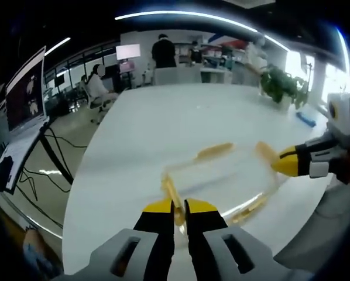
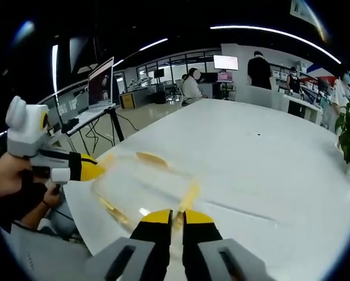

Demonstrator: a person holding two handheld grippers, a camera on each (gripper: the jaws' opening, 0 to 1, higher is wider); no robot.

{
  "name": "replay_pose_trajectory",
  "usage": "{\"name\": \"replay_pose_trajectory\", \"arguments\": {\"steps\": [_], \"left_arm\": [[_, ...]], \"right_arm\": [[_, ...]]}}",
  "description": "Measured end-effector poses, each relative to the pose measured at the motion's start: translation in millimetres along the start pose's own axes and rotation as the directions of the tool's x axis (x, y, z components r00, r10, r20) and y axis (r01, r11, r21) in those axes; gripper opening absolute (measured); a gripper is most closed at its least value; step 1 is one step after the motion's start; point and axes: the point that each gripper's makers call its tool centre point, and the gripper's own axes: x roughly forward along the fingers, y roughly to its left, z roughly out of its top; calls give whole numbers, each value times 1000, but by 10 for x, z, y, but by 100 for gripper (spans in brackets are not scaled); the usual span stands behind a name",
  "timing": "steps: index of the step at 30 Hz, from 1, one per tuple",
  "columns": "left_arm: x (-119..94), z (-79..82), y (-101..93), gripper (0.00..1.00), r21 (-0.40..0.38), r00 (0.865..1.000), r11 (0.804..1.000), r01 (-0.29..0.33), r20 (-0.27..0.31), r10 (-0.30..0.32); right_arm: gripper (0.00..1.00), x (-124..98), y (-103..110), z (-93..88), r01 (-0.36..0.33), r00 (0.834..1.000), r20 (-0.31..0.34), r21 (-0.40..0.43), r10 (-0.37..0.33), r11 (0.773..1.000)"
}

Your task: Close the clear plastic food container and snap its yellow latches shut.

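The clear plastic container point(image 1: 222, 178) lies on the white table point(image 1: 163, 123), its lid down, with yellow latches point(image 1: 215, 151) on its sides. My left gripper point(image 1: 179, 209) is shut on the latch point(image 1: 171, 192) at the container's near end. From the right, the right gripper point(image 1: 283, 165) meets the opposite end latch point(image 1: 265, 151) with its yellow tips. In the right gripper view the container point(image 2: 146, 184) sits just ahead of my right gripper point(image 2: 177, 221), which is shut on a yellow latch point(image 2: 188, 199). The left gripper point(image 2: 93, 170) holds the far end, with a hand point(image 2: 5, 175) on it.
A laptop on a stand point(image 1: 26, 93) stands off the table's left side, with cables on the floor. A potted plant point(image 1: 283, 85) and a blue object point(image 1: 305, 119) sit at the far right of the table. People work at desks point(image 1: 163, 52) behind. The table's edge point(image 2: 84, 225) runs close to the container.
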Motion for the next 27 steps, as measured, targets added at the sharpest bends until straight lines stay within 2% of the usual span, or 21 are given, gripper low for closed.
{"name": "replay_pose_trajectory", "arguments": {"steps": [17,27], "left_arm": [[182,125,-433,4,22,997,996,83,8,-83],[214,180,-645,4,26,992,992,123,16,-123]], "right_arm": [[1,-223,-413,-77,74,997,-4,37,-74,997],[1,-334,-613,-108,109,994,-5,54,-108,993]]}}
